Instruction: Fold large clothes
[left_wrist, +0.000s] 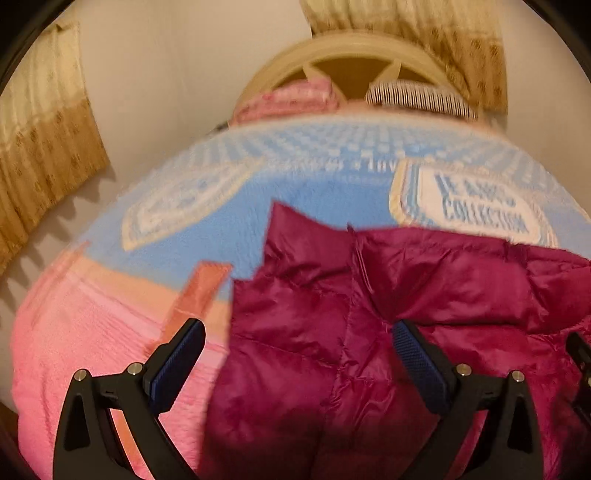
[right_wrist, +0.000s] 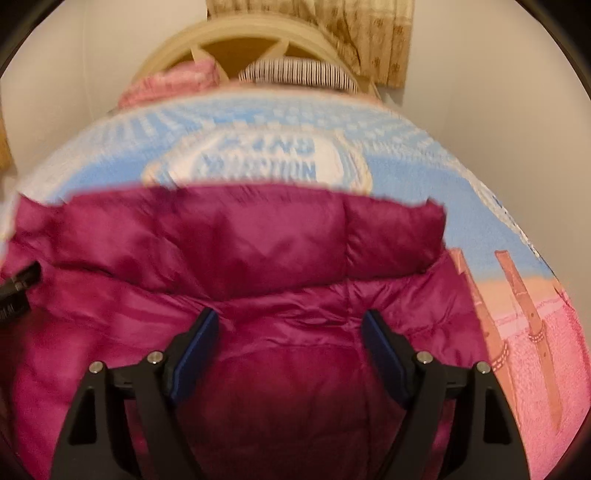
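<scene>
My left gripper (left_wrist: 297, 358) has its jaws spread wide, nothing pinched, straddling the jacket's edge low in its frame; my right gripper (right_wrist: 290, 349) is likewise spread, over the garment's middle. The magenta puffer jacket (right_wrist: 258, 258) lies on the blue-and-pink blanket (left_wrist: 155, 236), filling the lower half of both views; the headboard (left_wrist: 354, 55) sits at top centre. I judge I'm between folds, picking the next hold; next I'd lower onto an edge, pinch, and carry it across.
</scene>
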